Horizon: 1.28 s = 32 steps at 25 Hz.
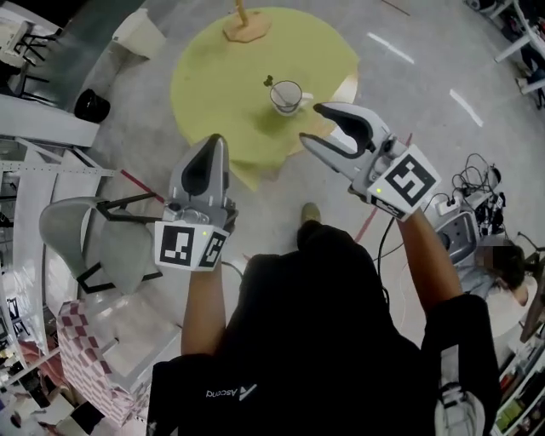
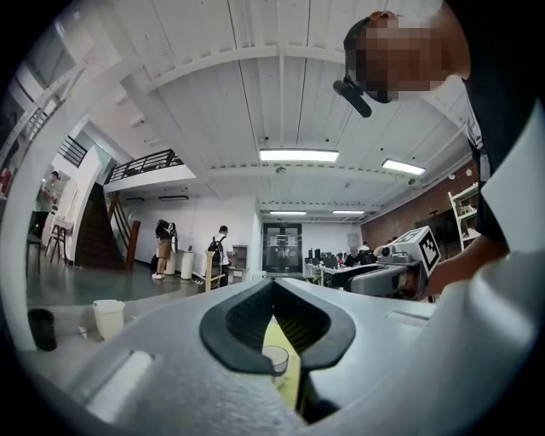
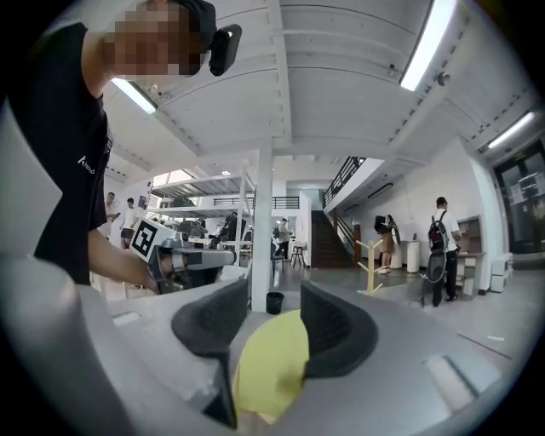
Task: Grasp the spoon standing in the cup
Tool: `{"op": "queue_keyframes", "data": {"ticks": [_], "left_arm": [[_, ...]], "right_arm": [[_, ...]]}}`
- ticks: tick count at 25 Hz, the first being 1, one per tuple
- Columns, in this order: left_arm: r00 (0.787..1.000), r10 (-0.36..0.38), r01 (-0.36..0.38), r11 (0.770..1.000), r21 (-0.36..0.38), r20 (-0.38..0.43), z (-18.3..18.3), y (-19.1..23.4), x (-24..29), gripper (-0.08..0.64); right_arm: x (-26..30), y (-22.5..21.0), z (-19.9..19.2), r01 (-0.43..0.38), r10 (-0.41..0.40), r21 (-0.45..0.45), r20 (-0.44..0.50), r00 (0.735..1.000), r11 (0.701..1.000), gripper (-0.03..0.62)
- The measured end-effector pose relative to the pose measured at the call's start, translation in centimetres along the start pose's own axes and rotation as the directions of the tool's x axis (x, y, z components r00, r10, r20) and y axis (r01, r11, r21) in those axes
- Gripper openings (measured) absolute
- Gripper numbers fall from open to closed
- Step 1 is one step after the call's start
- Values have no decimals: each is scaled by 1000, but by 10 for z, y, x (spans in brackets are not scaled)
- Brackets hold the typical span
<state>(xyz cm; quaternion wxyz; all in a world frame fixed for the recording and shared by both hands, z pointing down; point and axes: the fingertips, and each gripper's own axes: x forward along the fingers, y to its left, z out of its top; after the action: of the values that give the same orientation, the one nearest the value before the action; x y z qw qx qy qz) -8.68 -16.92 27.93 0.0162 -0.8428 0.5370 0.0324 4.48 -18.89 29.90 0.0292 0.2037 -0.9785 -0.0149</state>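
Note:
A clear glass cup [image 1: 287,97] stands on the round yellow-green table [image 1: 213,77], and a spoon [image 1: 271,84] leans in it with its handle up to the left. My right gripper [image 1: 313,125] is open, held in the air just near-right of the cup, nothing between its jaws. The left gripper [image 1: 217,140] is shut and empty, hovering off the table's near edge. In the left gripper view the cup [image 2: 274,358] shows small and far through the hollow behind the touching fingertips. The right gripper view shows only the table [image 3: 268,366] between the jaws.
A wooden stand [image 1: 245,25] sits at the table's far edge. A grey chair [image 1: 85,238] is on the left, a black bin [image 1: 91,106] and white bin [image 1: 140,34] beyond it. Cables and equipment [image 1: 468,213] lie on the floor at right.

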Motion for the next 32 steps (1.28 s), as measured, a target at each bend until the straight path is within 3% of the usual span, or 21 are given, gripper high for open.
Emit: {"op": "queue_keyframes", "data": {"ticks": [5,10,16,25,32], "left_arm": [[999,48,-48,999,10,2,-3,20,40,9],[998,63,-63,998,-8,-25,-28,44,71,9],[998,39,-41,999,-24,-48,-59,70,102,9],[993,-51,46,998,-49,-103,-95,86,132,9],[991,-8,4,1000,-30,-136,-105,93,151,9]], "right_arm": [[27,-47,-15,-95,95,4,-51,994,995,186],[62,-79,-38,-164,164,15,-96,982,986,186],[102,-105,-69,-253,256,39,-163,953,967,186],[143,-123,-125,-393,418,143,-298,858,908,195],[162,-134,-157,-528,558,187,-352,752,829,199]]}}
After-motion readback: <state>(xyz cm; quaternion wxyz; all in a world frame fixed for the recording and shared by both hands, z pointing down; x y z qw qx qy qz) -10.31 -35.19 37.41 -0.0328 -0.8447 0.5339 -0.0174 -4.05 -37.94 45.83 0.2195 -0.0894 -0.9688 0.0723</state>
